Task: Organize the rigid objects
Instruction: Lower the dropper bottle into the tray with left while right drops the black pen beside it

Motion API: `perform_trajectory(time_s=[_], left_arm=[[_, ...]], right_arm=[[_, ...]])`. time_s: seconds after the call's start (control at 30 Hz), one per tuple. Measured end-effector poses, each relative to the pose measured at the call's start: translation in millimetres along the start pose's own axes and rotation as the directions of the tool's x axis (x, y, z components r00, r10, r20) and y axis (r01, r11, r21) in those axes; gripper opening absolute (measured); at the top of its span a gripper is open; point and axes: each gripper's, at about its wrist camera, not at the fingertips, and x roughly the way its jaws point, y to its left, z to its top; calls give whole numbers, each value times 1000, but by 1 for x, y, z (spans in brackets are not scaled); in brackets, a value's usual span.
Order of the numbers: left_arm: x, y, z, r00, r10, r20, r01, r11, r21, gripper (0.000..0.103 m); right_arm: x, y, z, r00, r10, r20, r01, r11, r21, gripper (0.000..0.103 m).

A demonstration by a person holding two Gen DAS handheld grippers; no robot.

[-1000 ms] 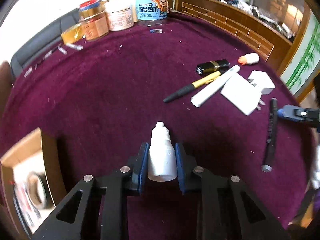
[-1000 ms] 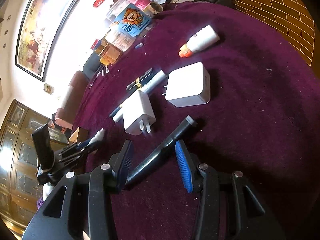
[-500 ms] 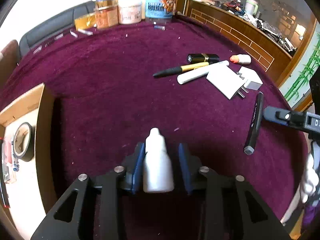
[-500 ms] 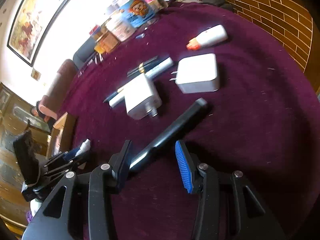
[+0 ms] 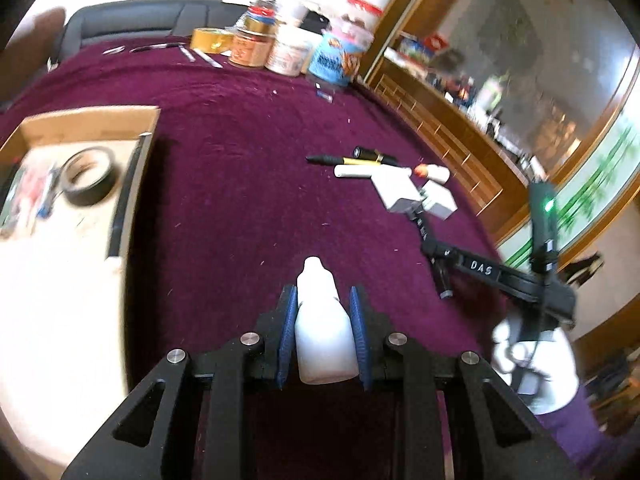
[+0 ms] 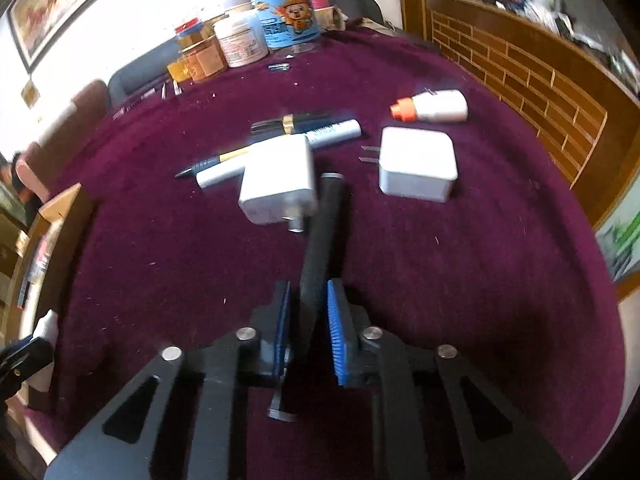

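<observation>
My left gripper (image 5: 323, 300) holds a small white bottle (image 5: 322, 332) upright over the purple cloth. Its blue pads are closing and press on the bottle's sides. To its left lies the open cardboard box (image 5: 88, 120). My right gripper (image 6: 308, 292) is closing too, and its pads pinch a long black rod (image 6: 324, 216) that points away toward the white chargers. In the left wrist view the right gripper (image 5: 436, 256) sits at the right with the black rod (image 5: 442, 280) in it. The left-held bottle (image 6: 46, 328) shows at the right wrist view's lower left edge.
Two white chargers (image 6: 280, 180) (image 6: 418, 164), an orange-capped bottle (image 6: 436, 106), a white marker (image 6: 332, 132), a yellow-black pen (image 6: 212, 162) and a black-gold tube (image 6: 296, 120) lie mid-table. Jars (image 5: 280, 48) line the far edge. A tape roll (image 5: 86, 176) lies in the box.
My left gripper carried the white bottle leftward, nearer the box. My right gripper's jaws, wide around the black rod before, have come together on it, and the rod now points straight ahead.
</observation>
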Motion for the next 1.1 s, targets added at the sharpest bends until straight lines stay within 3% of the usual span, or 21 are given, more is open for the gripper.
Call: perform_trajectory(time_s=[0.17,0.37,0.47,0.67,0.77,0.97,1.1], left_arm=[[-36,27,-8,998,-15,60,20,997,-79,23],[-65,77,-14,993,54,104,-33,981,-189,23],[-69,109,-12,994,82,77,-59,961,-270,23],[-51,144,-1,986,168,-20,-166,931,-325,23],[-33,153,8,980,185,-78,-201,923,-327,23],[-15,160,39,966,229,-122,-256,914,-315,23],[-11,173,46,983,164,-85,-184,907,-378,28]], right_arm=[[-20,-6,-13,991,130,14,-130,989,75,13],[-40,20,-18,963,269,21,-270,960,74,12],[-40,45,-15,935,353,-5,-352,934,63,12],[-17,118,-10,859,496,-129,-494,868,46,13],[-1,157,-11,827,527,-198,-530,847,39,13],[24,217,-7,803,530,-271,-547,837,15,13],[40,244,-9,802,506,-316,-532,847,4,13]])
